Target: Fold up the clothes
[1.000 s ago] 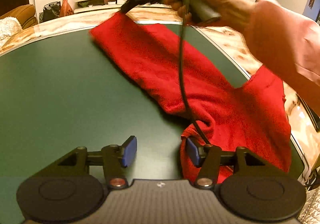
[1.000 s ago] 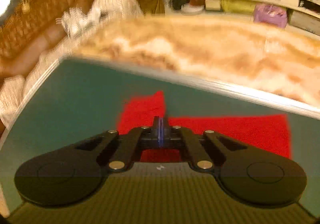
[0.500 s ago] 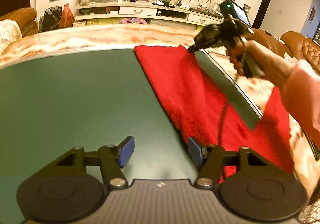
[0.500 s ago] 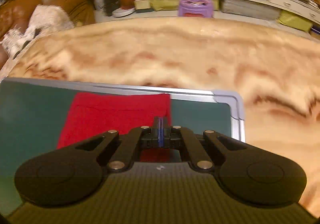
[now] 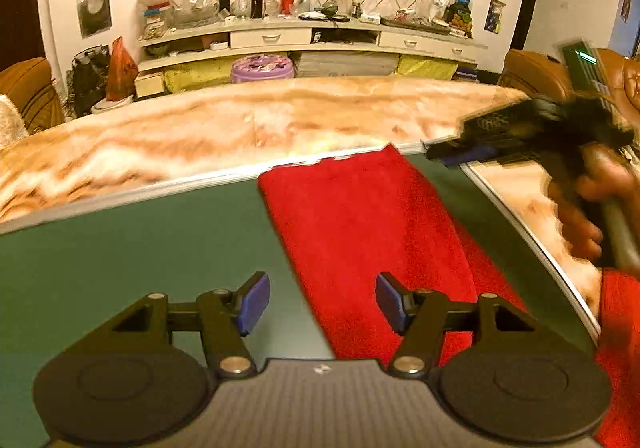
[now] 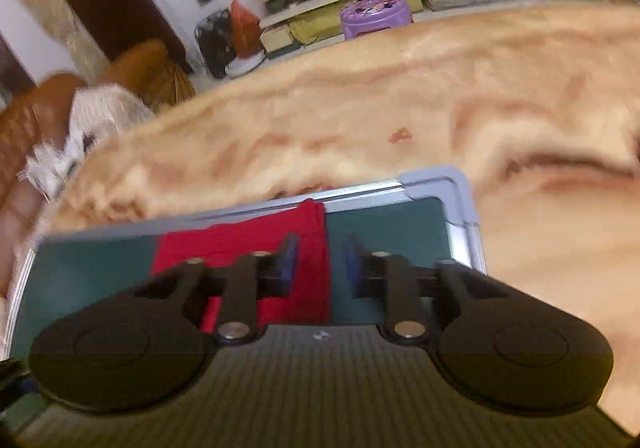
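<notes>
The right gripper (image 6: 318,262) stood with its blue pads (image 6: 289,262) parted and nothing between them, whereas half a second before, and a second before, those pads had been pressed tightly together. It hung above the red garment (image 6: 256,248), the left pad over the cloth and the right pad over bare green mat (image 6: 384,215), so that the garment's right edge ran up through the gap. In the left wrist view the same gripper (image 5: 452,155) appeared blurred at the right, held in the person's right hand (image 5: 588,207) just off the far right corner of the mat and slightly above the garment's far corner; half a second earlier it had been at that far edge itself. The left gripper (image 5: 322,302) was wide open and empty, as it had been in both earlier frames, hovering over the near part of the mat with the garment's left edge passing between its pads (image 5: 254,302). The red garment (image 5: 372,232) lay flat as a long folded strip from the near right of the green mat (image 5: 120,260) to its silver-framed far edge; a second earlier it had lain slantwise and bunched. Beyond the mat spread the marbled tabletop (image 5: 200,135), with a purple stool (image 5: 262,67) and a cluttered shelf unit (image 5: 304,35) behind.
</notes>
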### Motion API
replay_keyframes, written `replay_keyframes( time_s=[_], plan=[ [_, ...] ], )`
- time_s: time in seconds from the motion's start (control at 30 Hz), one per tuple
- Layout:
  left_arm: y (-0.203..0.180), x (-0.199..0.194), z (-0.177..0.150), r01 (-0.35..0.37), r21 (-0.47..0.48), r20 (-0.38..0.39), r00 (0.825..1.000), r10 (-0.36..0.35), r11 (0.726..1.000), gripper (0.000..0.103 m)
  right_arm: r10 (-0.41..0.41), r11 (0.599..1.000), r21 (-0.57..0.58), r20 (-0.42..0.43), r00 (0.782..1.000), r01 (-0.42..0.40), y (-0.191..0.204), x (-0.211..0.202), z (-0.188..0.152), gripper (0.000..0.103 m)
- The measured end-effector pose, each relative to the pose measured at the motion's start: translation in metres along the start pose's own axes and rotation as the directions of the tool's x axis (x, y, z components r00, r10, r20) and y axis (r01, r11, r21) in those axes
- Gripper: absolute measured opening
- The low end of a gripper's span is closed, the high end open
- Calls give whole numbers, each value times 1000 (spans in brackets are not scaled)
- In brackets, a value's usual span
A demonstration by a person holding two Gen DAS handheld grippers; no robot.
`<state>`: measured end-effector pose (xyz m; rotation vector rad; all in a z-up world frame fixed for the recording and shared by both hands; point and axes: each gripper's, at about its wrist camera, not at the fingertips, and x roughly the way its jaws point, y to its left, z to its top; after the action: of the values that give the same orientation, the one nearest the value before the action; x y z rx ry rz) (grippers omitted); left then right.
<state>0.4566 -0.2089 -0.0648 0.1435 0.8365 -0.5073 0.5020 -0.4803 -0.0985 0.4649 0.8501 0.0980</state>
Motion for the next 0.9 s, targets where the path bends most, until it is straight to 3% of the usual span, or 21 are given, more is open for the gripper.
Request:
replay_keyframes(
  time_s=[0.13, 0.27, 0.47, 0.67, 0.7, 0.8, 0.9],
  plan=[
    [-4, 30, 13, 3, 39, -9, 1000, -3, 999, 57, 73, 997, 0, -29, 997, -73, -15, -32, -20, 35],
    [-8, 52, 23, -4, 77, -18, 1000, 6, 997, 56, 120, 980, -143, -132, 984, -139, -1, -62, -61, 35],
    [-7, 66, 27, -32, 105, -45, 998, 36, 994, 51, 100, 943, -290, -223, 970, -164, 23, -83, -110, 35],
    [-4, 70, 26, -30, 124, -58, 998, 37, 992, 50, 29, 925, -358, -265, 964, -127, 45, -77, -126, 34],
    [-4, 70, 26, -29, 126, -60, 998, 37, 992, 50, 17, 920, -373, -265, 964, -119, 49, -76, -127, 30],
    [-3, 71, 28, -25, 121, -70, 997, 34, 992, 50, -17, 907, -410, -268, 963, -98, 58, -75, -130, 4],
    [-3, 71, 28, -26, 121, -72, 997, 35, 992, 51, -17, 920, -385, -237, 971, -78, 58, -84, -128, 2]
  ],
)
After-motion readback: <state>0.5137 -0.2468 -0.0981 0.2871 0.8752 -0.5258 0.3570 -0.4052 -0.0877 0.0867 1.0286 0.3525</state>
